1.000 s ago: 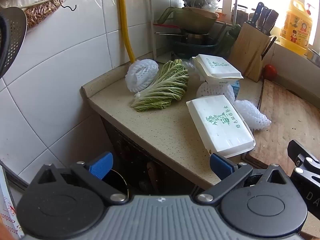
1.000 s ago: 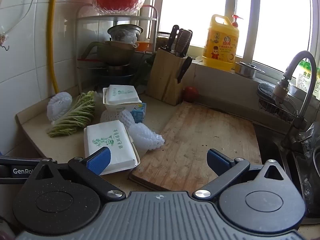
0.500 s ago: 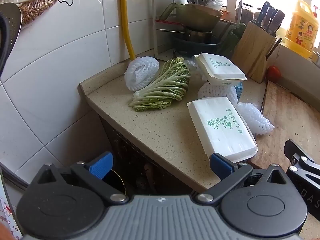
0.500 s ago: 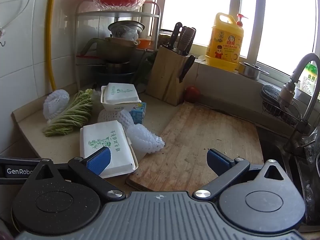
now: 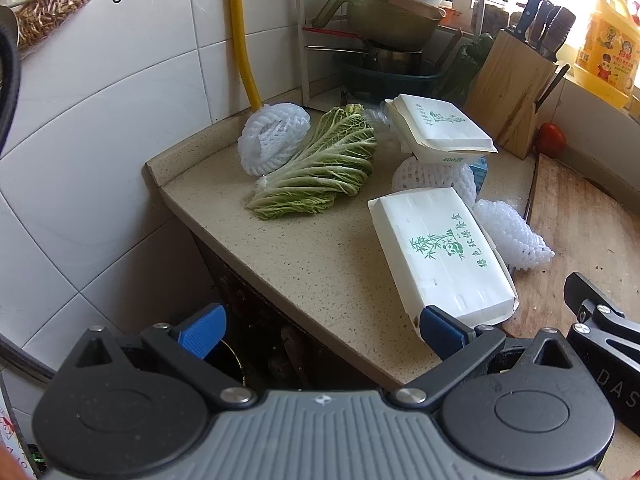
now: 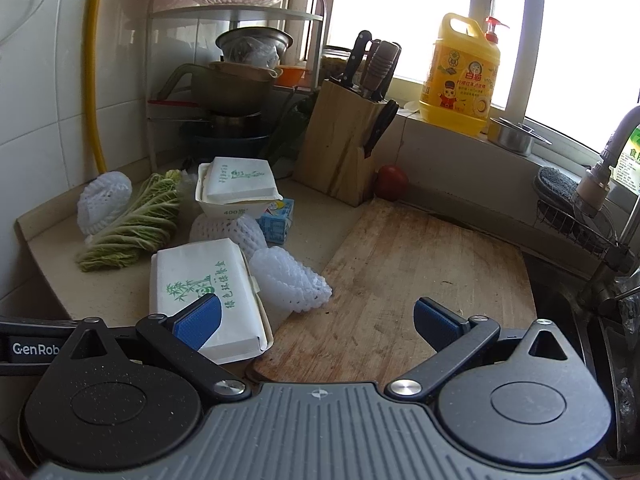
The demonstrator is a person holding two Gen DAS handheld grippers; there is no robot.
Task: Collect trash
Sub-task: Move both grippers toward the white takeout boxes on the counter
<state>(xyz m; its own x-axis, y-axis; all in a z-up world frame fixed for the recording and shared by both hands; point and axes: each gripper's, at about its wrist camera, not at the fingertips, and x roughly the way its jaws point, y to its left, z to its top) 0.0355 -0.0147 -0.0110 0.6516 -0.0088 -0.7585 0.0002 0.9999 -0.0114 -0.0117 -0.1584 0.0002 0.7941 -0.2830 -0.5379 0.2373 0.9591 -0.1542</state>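
Both tools, the left tool (image 5: 320,328) and right tool (image 6: 318,316), are wide and empty. They have moved closer to the white paper lunch box (image 5: 440,256) on the tabletop (image 5: 320,256), ready to grab trash.

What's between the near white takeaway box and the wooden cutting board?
A white foam fruit net, lying beside the near white takeaway box and overlapping the wooden cutting board's edge, per the right wrist view.

White-tiled walls (image 5: 120,128), a speckled beige countertop (image 5: 320,264) and a bright window (image 6: 380,4) are shown, lit by daylight.
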